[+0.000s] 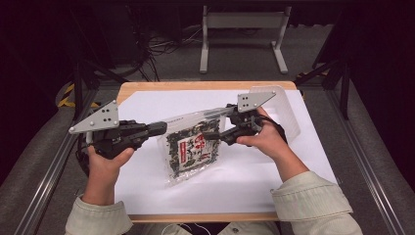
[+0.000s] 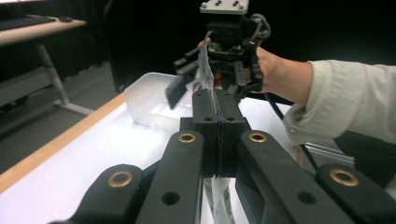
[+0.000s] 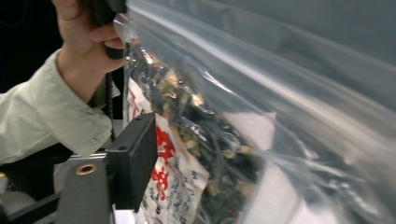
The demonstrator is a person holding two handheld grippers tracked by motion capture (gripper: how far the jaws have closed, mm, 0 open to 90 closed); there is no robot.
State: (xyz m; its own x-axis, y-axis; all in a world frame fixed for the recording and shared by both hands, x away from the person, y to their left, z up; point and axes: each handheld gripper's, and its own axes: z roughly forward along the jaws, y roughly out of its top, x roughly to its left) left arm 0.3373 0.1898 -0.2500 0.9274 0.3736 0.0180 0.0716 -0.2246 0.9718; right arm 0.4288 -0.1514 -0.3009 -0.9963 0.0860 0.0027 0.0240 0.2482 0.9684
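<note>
while the clear zip bag (image 1: pixel 192 147) of dried food hangs just above the tabletop (image 1: pixel 254 171), its top strip is stretched between the two grippers. the left gripper (image 1: pixel 159 129) has its jaws clamped on one end; the right gripper (image 1: pixel 214 135) has its jaws parted around the other end, seemingly not pressing. next, the right jaws must close on the seal. one bag, one translucent tray (image 1: pixel 284 110), two grippers.

Lab: dark curtains, floor cables (image 1: pixel 161 46)
</note>
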